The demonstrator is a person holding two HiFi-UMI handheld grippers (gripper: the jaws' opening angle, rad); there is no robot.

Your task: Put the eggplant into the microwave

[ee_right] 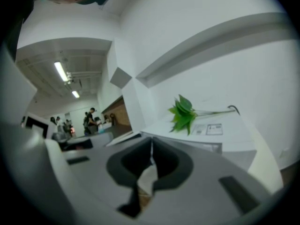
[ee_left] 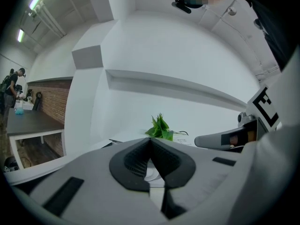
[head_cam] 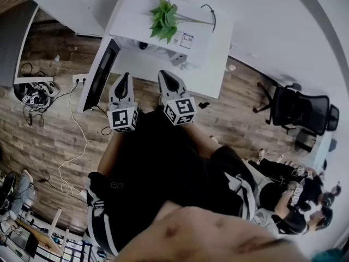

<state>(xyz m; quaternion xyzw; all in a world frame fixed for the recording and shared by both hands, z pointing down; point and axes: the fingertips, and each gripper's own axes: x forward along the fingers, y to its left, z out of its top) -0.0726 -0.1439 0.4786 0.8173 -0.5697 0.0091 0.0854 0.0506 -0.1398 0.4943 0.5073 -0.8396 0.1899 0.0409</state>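
Observation:
A white microwave (head_cam: pixel 207 59) stands in front of me with a green plant (head_cam: pixel 165 19) on its top, and its dark door (head_cam: pixel 100 75) swings open to the left. A small dark shape (head_cam: pixel 143 46) lies in the cavity; I cannot tell whether it is the eggplant. My left gripper (head_cam: pixel 123 76) hovers by the open door, its jaws together and empty (ee_left: pixel 150 142). Just before the opening, my right gripper (head_cam: pixel 168 75) is shut too, with nothing between its pads (ee_right: pixel 151 144). The plant (ee_left: pixel 161 127) (ee_right: pixel 182 112) shows beyond both sets of jaws.
Wood floor lies below, with white cables (head_cam: pixel 71 146) and a socket strip at the left. A black office chair (head_cam: pixel 302 111) stands at the right and seated people (head_cam: pixel 283 195) are at the lower right. A white wall with a ledge (ee_left: pixel 178 83) rises behind the microwave.

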